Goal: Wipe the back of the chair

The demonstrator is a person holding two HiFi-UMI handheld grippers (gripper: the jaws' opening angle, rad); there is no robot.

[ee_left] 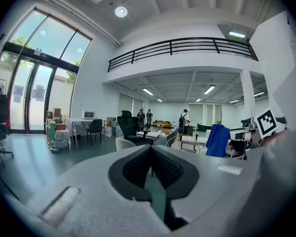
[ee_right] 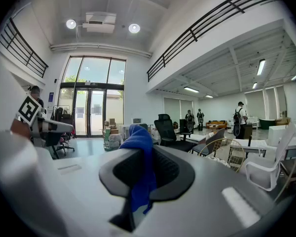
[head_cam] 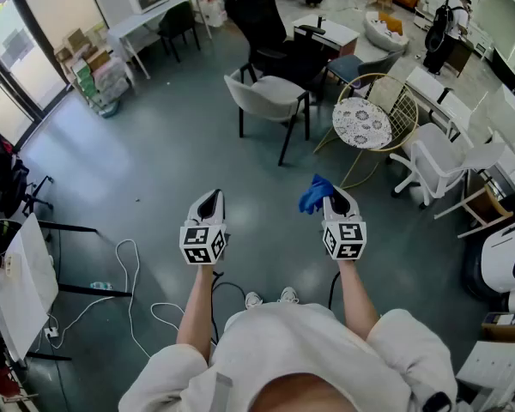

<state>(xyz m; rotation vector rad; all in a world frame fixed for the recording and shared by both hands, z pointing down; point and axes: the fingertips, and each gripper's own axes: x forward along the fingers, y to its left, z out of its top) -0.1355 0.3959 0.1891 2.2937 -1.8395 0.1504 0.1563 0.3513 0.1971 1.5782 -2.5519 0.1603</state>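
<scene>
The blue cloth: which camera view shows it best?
The right gripper view: the blue cloth is large and central, clamped in the jaws of the right gripper. The head view shows it small, at that gripper's tip. The left gripper view shows it from the side, at the right.

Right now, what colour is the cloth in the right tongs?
The cloth is plain blue; the right gripper view shows it best.

Your right tongs (head_cam: 333, 192) hold a blue cloth (head_cam: 313, 196); your left tongs (head_cam: 212, 195) hang alongside, both well apart from the grey chair (head_cam: 270, 94), on its near side.
</scene>
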